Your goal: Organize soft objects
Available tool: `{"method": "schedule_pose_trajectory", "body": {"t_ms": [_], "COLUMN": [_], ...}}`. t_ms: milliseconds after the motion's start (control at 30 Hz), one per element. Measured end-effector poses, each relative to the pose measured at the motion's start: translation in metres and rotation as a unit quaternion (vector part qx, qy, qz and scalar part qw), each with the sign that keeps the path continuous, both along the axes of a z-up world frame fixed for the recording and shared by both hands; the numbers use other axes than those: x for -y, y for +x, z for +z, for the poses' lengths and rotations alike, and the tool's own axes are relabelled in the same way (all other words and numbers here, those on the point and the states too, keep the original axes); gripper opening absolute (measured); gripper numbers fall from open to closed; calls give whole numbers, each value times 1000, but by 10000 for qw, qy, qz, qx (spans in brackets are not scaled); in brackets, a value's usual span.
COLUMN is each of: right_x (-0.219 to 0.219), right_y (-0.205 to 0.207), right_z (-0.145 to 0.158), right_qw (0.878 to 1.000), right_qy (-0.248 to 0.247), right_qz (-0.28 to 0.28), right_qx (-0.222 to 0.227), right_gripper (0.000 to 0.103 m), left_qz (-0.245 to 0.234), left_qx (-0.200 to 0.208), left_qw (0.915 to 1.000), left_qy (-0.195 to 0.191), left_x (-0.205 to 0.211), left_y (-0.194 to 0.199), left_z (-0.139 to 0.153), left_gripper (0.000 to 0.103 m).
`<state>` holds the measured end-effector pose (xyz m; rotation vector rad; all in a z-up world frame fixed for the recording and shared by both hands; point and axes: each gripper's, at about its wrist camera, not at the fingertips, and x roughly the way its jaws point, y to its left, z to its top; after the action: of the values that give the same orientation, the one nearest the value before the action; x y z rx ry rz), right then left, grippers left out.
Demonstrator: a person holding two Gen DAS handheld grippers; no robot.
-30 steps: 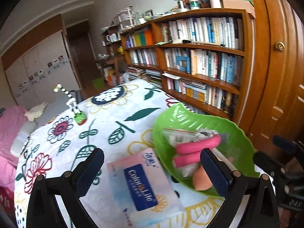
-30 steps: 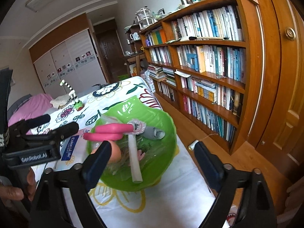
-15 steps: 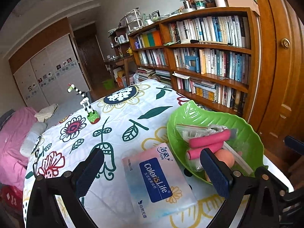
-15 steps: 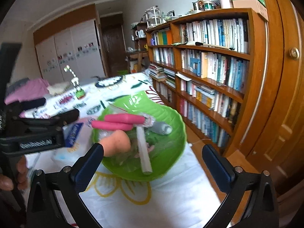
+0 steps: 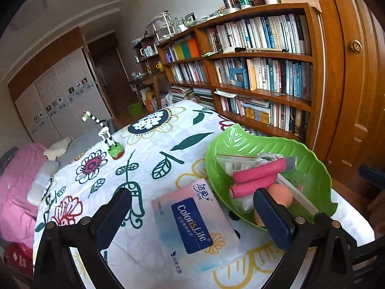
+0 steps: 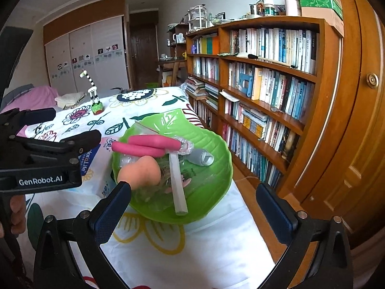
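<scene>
A green leaf-shaped bowl (image 5: pixel 310 166) (image 6: pixel 211 144) sits at the table's right edge. It holds two pink foam rollers (image 5: pixel 257 173) (image 6: pixel 146 145), an orange sponge ball (image 5: pixel 280 193) (image 6: pixel 140 172), a white stick (image 6: pixel 176 185), a grey roll (image 6: pixel 204 157) and clear plastic bags. A pink and blue tissue pack (image 5: pixel 195 224) (image 6: pixel 92 161) lies left of the bowl. My left gripper (image 5: pixel 192 219) is open and empty above the tissue pack. My right gripper (image 6: pixel 193 214) is open and empty above the bowl's near rim.
A floral tablecloth (image 5: pixel 144 159) covers the table. A striped giraffe toy (image 5: pixel 105 134) (image 6: pixel 92 91) stands at the far left. A wooden bookshelf (image 5: pixel 252 84) (image 6: pixel 264 84) and a wooden door (image 6: pixel 356 120) stand right of the table. A pink bed (image 5: pixel 14 180) lies left.
Both grippers have pulled back and risen from the bowl. The bowl and tissue pack now show further off. Nothing was taken hold of.
</scene>
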<state>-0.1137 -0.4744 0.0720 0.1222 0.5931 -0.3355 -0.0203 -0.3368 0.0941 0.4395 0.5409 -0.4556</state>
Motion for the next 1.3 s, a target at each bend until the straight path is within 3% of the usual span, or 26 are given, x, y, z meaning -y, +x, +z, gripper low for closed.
{"method": "schedule_pose_trajectory", "body": {"t_ms": [1300], "right_x": [-3], "right_y": [5], "right_z": [-5], "right_qw": [9996], "right_qy": [-255], "right_qz": [35], "right_qx": [-100], "right_gripper": [103], "left_qz": [-27], "left_qx": [-92], "left_qw": [9995], "left_qy": [309], "left_x": [13], "left_y": [6], "left_z": [-13], "left_gripper": [103]}}
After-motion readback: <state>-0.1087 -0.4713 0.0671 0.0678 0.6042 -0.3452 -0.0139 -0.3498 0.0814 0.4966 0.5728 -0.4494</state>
